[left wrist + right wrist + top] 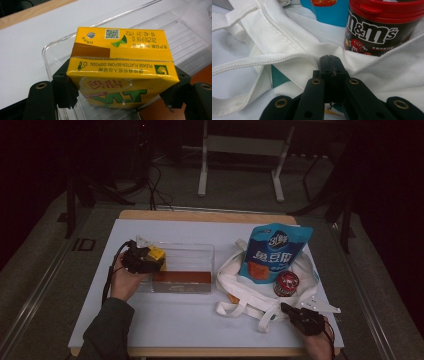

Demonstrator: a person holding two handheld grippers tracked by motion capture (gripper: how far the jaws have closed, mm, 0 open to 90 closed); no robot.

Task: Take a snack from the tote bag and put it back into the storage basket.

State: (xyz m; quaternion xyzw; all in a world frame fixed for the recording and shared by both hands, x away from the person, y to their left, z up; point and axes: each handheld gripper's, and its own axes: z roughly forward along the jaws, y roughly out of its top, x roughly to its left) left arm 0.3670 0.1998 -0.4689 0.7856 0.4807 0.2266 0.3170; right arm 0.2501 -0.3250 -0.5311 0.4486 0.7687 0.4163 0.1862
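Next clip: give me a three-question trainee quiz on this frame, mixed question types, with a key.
1. True or false: the left gripper holds the yellow carton over the clear bin.
2. Which thing stands on the white bag beside the blue pouch?
A. a red-lidded M&M's tub
B. a glass bottle
C. a green can
3. Fill in: the right gripper is ____, with its tip at a fold of the bag.

Key:
1. True. The carton sits between the jaws, above the bin.
2. A. The tub stands beside the pouch.
3. Shut. The jaws meet.
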